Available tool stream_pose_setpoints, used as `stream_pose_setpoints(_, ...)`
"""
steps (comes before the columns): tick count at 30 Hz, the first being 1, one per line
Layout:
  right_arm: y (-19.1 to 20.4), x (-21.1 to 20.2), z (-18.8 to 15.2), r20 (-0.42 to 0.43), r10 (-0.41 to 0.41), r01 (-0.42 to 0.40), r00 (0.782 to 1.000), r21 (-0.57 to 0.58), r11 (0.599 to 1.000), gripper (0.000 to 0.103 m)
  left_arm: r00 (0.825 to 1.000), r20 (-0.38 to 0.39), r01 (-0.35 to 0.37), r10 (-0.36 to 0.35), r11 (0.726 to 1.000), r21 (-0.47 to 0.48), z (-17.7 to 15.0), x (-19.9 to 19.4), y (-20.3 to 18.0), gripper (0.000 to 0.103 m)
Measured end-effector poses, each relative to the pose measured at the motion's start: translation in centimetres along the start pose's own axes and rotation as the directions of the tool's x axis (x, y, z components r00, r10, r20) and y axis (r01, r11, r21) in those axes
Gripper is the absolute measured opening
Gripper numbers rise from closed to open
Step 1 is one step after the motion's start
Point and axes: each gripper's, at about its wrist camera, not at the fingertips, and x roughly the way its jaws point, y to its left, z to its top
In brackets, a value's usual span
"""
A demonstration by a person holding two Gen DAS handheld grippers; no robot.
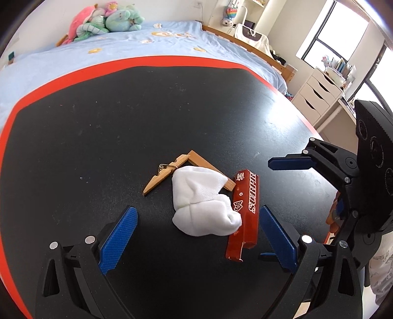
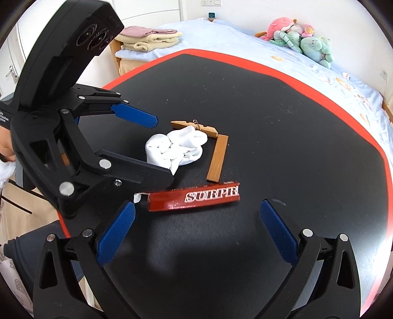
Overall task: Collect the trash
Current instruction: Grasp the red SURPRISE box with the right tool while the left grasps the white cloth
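A white sock point(image 1: 203, 203) point(image 2: 175, 148) lies bunched on the black table point(image 1: 122, 122) point(image 2: 270, 110). A red "SURPRI" wrapper point(image 1: 245, 211) point(image 2: 194, 197) lies beside it. Wooden pieces point(image 1: 169, 171) point(image 2: 217, 157) lie just beyond the sock. My left gripper point(image 1: 199, 235) point(image 2: 161, 149) is open, its jaws on either side of the sock and wrapper, a little short of them. My right gripper point(image 2: 196, 233) is open, just short of the wrapper; it also shows at the right of the left wrist view point(image 1: 270, 208). Both are empty.
The table has a red rim point(image 1: 73, 71) point(image 2: 294, 71). A bed with a blue sheet point(image 1: 147, 44) point(image 2: 331, 81) and plush toys point(image 1: 105, 22) point(image 2: 299, 36) lies beyond it. White drawers point(image 1: 316, 95) stand by a window. Folded towels point(image 2: 149, 39) lie on the bed end.
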Motion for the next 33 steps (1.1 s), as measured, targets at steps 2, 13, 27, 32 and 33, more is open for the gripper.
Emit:
stream_pose_setpoints(2,0.2,0.5,0.2,0.0,0.007,-0.007,1.0,-0.014,1.0,0.1,1.0,0.002,0.001,-0.001,1.0,-0.003,0.1,0.1,0.2,0.095)
stream_pose_setpoints(13,1.0,0.8,0.1,0.028,0.039,-0.038,0.999,-0.048,0.998,0.092,1.0,0.014,-0.009,0.008,0.999,0.031,-0.1,0.1,-0.1,0.062)
stream_pose_setpoints(27,1.1,0.0,0.0,0.04,0.025,-0.024,0.999,-0.042,0.999,0.077,0.999,0.02,-0.029,0.027,0.997,0.075,-0.4,-0.4,-0.5,0.042)
stream_pose_setpoints(32,1.2,-1.1,-0.6,0.05,0.013,-0.012,0.999,-0.026,1.0,0.077,0.999,0.034,-0.033,0.03,0.996,0.082,-0.6,-1.2,-0.7,0.042)
stream_pose_setpoints(33,1.3,-1.4,-0.8,0.053,0.01,-0.009,0.999,-0.021,1.0,0.077,0.999,0.035,-0.033,0.03,0.996,0.083,-0.5,-1.2,-1.0,0.042)
